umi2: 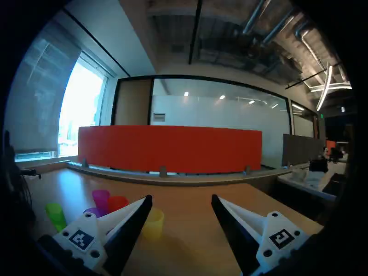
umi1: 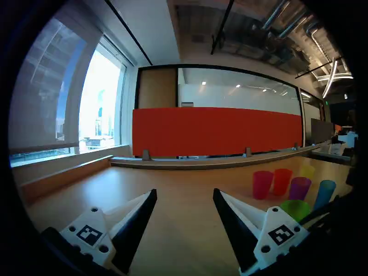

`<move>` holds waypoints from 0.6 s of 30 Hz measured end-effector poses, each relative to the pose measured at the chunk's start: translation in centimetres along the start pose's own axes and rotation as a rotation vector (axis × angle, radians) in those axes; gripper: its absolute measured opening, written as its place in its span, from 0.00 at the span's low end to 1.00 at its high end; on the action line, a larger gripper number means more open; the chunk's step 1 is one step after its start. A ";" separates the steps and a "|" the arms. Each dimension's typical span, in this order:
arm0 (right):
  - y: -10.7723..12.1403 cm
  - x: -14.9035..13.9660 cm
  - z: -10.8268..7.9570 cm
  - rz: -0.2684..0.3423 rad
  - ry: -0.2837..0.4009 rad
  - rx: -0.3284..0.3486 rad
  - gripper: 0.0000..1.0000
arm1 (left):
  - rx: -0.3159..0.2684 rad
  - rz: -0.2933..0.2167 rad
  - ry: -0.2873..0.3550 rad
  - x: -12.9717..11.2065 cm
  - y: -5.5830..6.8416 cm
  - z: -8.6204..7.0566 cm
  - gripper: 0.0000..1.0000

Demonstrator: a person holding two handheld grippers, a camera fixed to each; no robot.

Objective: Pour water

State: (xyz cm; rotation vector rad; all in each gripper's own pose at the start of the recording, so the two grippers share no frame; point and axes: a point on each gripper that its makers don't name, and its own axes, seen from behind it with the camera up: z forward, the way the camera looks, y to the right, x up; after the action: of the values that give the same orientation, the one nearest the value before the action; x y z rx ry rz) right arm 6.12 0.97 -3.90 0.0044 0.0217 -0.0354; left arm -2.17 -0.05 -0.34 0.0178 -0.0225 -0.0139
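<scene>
Far left in the left gripper view, a bright window [umi1: 99, 110] lights the wooden counter [umi1: 138, 177], above which the left gripper [umi1: 184, 193] is held with its fingers [umi1: 133, 221] spread wide and nothing between them. Behind the counter runs a long red partition [umi1: 216, 131]. Beyond the right-hand finger, plastic cups stand upright in a close cluster on the counter: a pink cup [umi1: 262, 184], a red-orange cup [umi1: 282, 181] just beside it, a green cup [umi1: 296, 209] nearest the camera and partly hidden by that finger, a purple cup [umi1: 299, 187], a yellow cup [umi1: 307, 172] farthest back, and a blue cup [umi1: 325, 193] at the far right. Whether any cup holds water cannot be told. In the right gripper view the right gripper [umi2: 181, 198] hovers over the counter, its fingers likewise wide apart and empty; the cups lie to its left, the green cup farthest left, then the pink, the purple partly hidden behind the left-hand finger, the red-orange, and the yellow cup showing in the gap close against that finger
</scene>
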 end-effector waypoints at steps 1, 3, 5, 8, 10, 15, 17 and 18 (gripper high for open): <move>-0.1 -0.1 0.0 -0.001 -0.001 0.000 1.00 | 0.000 0.000 0.000 0.0 0.0 0.0 0.90; -0.2 -0.3 0.1 -0.003 -0.002 0.001 1.00 | 0.000 0.000 0.000 0.0 0.0 0.0 0.90; -0.3 -0.6 0.3 -0.010 -0.007 -0.002 1.00 | 0.000 0.000 0.000 0.0 0.0 0.0 0.90; -0.3 -0.8 0.6 -0.025 -0.007 -0.015 1.00 | 0.000 0.000 0.000 0.0 0.0 0.1 0.90; -0.3 -0.9 0.8 -0.035 -0.003 -0.027 1.00 | 0.000 0.000 0.000 0.0 0.0 0.1 0.90; -0.4 -0.9 1.3 -0.051 0.016 -0.045 1.00 | 0.000 0.000 0.000 0.0 0.0 0.1 0.90; -0.3 -1.1 1.5 -0.043 0.018 -0.050 1.00 | 0.000 0.000 0.000 0.0 0.0 0.0 0.90; -0.2 -1.2 1.7 -0.039 0.019 -0.052 1.00 | 0.000 0.000 0.000 0.0 0.0 0.0 0.90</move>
State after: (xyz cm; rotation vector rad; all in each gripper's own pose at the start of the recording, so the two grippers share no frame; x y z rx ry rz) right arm 4.91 0.78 -2.21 -0.0479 0.0421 -0.0734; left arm -2.20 -0.08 -0.30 0.0176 -0.0222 -0.0136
